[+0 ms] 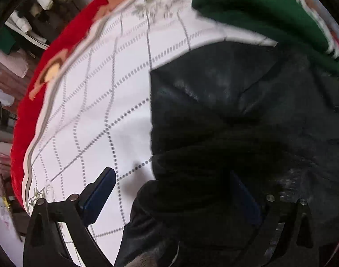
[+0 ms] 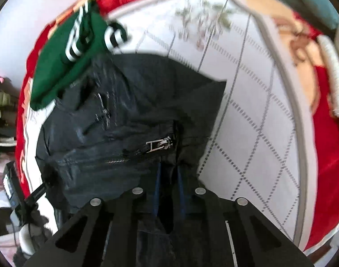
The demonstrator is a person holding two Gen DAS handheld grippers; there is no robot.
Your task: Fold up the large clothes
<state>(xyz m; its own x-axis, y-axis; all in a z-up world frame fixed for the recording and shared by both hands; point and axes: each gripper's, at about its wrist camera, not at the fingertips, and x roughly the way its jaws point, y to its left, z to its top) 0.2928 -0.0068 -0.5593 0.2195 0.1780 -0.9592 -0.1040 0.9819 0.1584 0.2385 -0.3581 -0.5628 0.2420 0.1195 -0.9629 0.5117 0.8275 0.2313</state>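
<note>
Black jacket (image 2: 129, 120) zip runs crosswise, prob. half-folded.

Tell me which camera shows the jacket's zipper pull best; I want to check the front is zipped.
The right wrist view: the metal zipper pull lies near mid-frame on the dark jacket, teeth trailing left. The left wrist view shows only blurred dark jacket fabric, with no zipper pull that can be made out.

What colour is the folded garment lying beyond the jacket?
Green with white stripes; the right wrist view shows it best.
</note>
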